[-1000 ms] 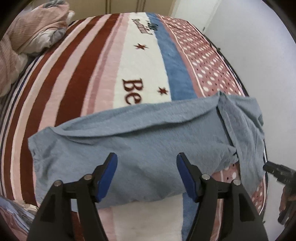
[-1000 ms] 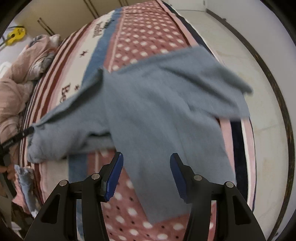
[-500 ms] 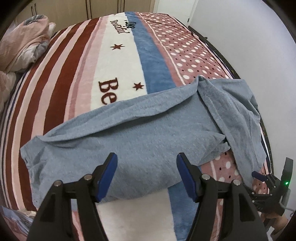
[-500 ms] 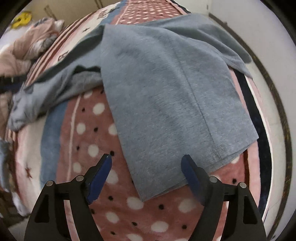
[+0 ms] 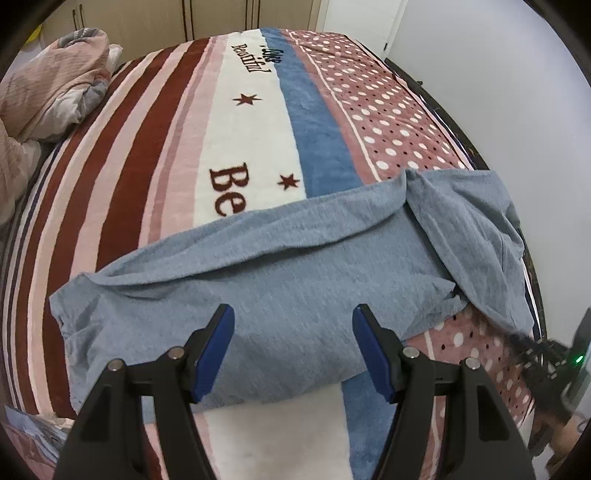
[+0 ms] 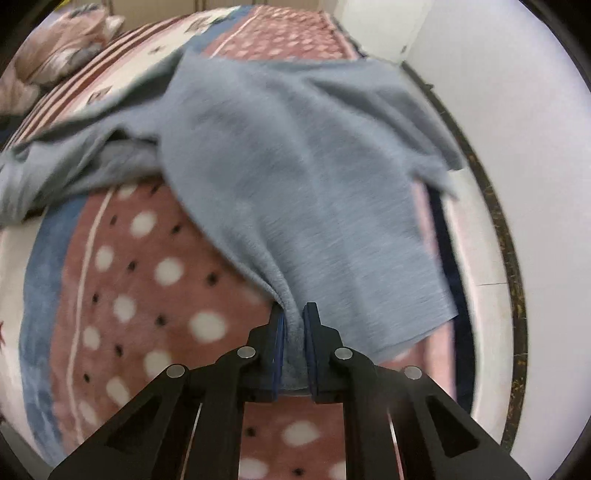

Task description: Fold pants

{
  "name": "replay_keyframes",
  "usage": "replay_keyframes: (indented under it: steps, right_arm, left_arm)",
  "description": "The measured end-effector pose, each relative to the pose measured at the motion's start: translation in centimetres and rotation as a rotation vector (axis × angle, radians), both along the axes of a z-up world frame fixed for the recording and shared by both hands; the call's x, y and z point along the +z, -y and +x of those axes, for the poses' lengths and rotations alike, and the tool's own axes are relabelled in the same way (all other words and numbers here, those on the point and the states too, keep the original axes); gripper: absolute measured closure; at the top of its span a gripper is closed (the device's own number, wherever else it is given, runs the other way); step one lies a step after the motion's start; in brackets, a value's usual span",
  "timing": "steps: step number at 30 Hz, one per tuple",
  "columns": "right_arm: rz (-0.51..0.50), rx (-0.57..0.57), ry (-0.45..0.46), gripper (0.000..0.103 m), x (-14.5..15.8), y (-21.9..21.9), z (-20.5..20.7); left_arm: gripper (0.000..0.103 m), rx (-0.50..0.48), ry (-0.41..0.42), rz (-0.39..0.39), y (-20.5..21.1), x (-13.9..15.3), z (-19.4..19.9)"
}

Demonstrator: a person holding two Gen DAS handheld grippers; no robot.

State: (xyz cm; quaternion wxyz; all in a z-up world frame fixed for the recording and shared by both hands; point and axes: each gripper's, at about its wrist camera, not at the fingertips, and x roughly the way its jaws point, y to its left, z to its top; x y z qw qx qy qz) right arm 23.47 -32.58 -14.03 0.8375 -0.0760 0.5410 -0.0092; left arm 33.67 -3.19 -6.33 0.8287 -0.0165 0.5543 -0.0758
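The left wrist view looks from above the near edge of the striped and dotted plush bed blanket toward the far cupboards, taking in the whole bed. The right wrist view sits far nearer and lower over the dotted corner. Both share the grey-blue knit pants.

Home bedroom: blanket-covered bed, wardrobe doors
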Motion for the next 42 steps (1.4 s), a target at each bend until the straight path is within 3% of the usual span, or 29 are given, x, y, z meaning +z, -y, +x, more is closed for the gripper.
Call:
replay_keyframes:
  steps: [5,12,15,20,26,30,34,37,39,42]
  right_arm:
    - [-0.02,-0.04,0.102,0.099,5.1,2.9,3.0]
    - [-0.155,-0.018,0.192,0.1,10.0,6.4,8.6]
    - [-0.204,-0.024,0.223,0.1,10.8,8.0,11.0]
    - [-0.202,-0.046,0.225,0.1,11.8,10.6,15.4]
    - [-0.197,-0.039,0.162,0.1,10.8,13.5,20.0]
    - [-0.124,-0.043,0.104,0.098,8.9,15.5,22.3]
    - [-0.023,-0.088,0.018,0.072,6.2,17.5,24.7]
    - [0.033,-0.125,-0.014,0.071,5.2,18.3,25.1]
    - [0.08,-0.131,0.006,0.07,6.0,18.1,24.3]
    - [0.19,-0.021,0.091,0.063,8.8,15.9,21.8]
  left_arm:
    - [0.041,0.029,0.009,-0.01,-0.5,0.8,0.9]
    - [0.041,0.056,0.043,-0.034,0.1,1.9,3.6]
    - [0.041,0.071,0.059,-0.049,0.6,2.5,4.7]
    - [0.041,0.076,0.063,-0.033,1.8,3.0,5.8]
    - [0.041,0.109,0.034,-0.004,3.3,1.9,7.3]
    - [0.041,0.131,0.017,0.018,4.2,0.8,8.2]
    - [0.041,0.131,0.005,0.03,5.0,0.0,9.0]
    - [0.041,0.124,-0.019,0.028,5.5,-0.9,9.3]
    - [0.041,0.121,-0.034,0.012,5.6,-1.5,9.1]
    - [0.041,0.121,-0.069,0.002,5.4,-2.6,8.7]
